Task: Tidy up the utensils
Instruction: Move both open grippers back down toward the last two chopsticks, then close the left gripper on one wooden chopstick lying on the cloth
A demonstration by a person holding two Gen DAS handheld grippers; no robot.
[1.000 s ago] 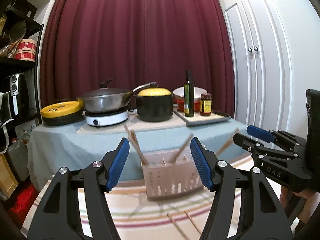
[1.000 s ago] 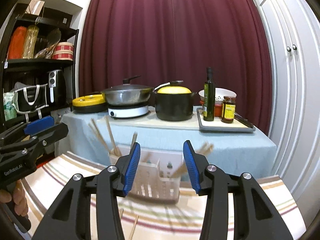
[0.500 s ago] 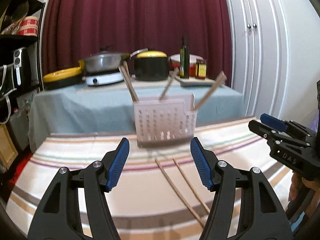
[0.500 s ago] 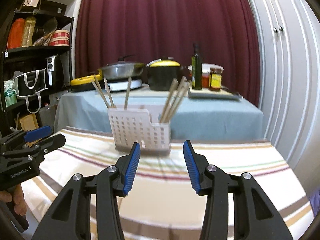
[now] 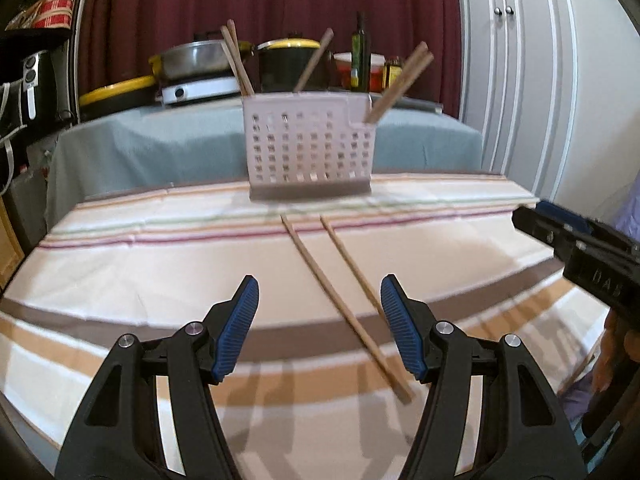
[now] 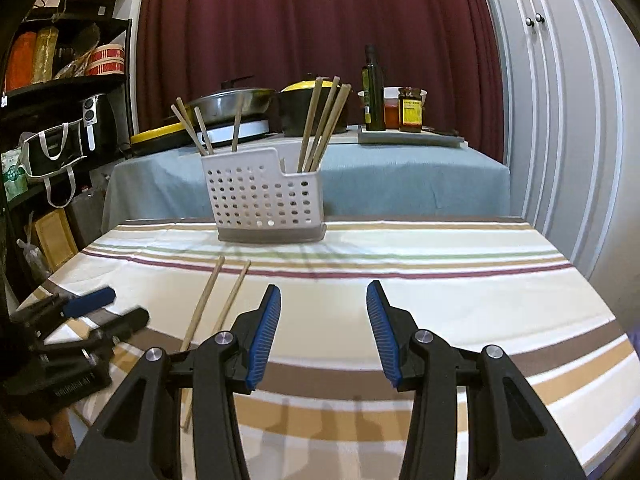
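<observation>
A white perforated utensil holder (image 5: 308, 152) (image 6: 264, 200) stands at the far side of the striped tablecloth, with several wooden chopsticks (image 6: 320, 124) upright in its compartments. Two loose chopsticks (image 5: 340, 300) (image 6: 204, 300) lie side by side on the cloth in front of it. My left gripper (image 5: 319, 280) hovers open just above their near halves, touching nothing. My right gripper (image 6: 324, 300) is open over bare cloth to the right of the loose chopsticks. Each gripper also shows in the other's view: the right gripper (image 5: 536, 218) and the left gripper (image 6: 126, 306).
The striped tablecloth (image 6: 440, 280) covers the near table. Behind it a blue-covered table (image 6: 400, 172) holds pots, a wok on a burner, a bottle and jars. A black shelf (image 6: 60, 88) stands left and white cabinet doors (image 6: 560, 120) right. A hand (image 5: 612, 344) holds the right gripper.
Both grippers came down and tipped toward the table. The holder now sits higher in both views, and the two loose chopsticks lie between the left gripper's fingers in its view.
</observation>
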